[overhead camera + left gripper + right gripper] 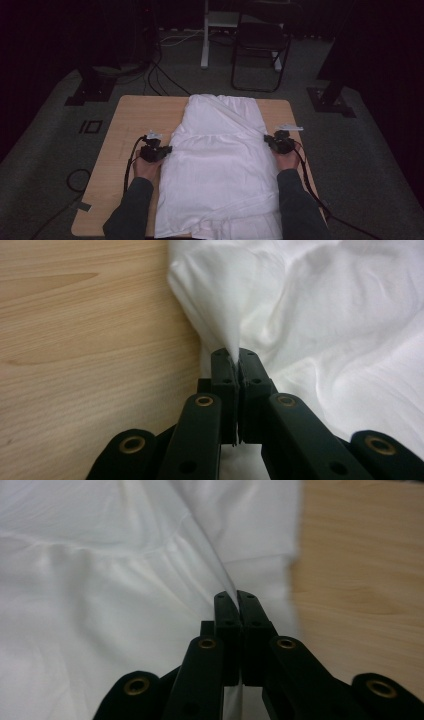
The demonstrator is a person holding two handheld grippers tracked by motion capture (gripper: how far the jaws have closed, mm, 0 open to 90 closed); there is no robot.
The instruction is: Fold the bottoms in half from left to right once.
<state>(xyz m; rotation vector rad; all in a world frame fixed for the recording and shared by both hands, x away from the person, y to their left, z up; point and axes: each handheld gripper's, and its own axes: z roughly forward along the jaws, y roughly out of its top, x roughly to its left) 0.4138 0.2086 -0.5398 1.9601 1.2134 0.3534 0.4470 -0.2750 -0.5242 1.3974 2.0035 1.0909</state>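
Two grippers flank a white garment [217,170] spread lengthwise over a light wooden table [130,115], one at each long edge, about halfway up the cloth. Left of the left gripper [161,150] lies bare tabletop, with its black cable [131,160] looping back along the person's left hand [146,169] and dark sleeve [131,210]. Beyond both grippers, off the far end of the table, stand a black folding chair [260,47], a white stand leg [204,35] and dark cables on the grey carpet; none of it lies near the cloth. A small white tag-like piece [290,127] rests on the wood just past the right gripper [270,141]; I cannot tell what it is. Nothing stands between either gripper and the fabric.

In the left gripper view, the left gripper [235,357] has its jaws pressed together on the garment's edge [215,305]: a thin fold of white cloth rises from between the tips in a tented peak, with wood grain to the left and rumpled fabric to the right.

In the right gripper view, the right gripper [235,600] is likewise clamped tight on the opposite edge, a taut ridge of cloth [210,545] running away from the tips. White fabric with a gathered seam lies to the left of the jaws, bare table [360,580] to the right. The right hand [287,161] sits just behind its gripper, at the garment's side.
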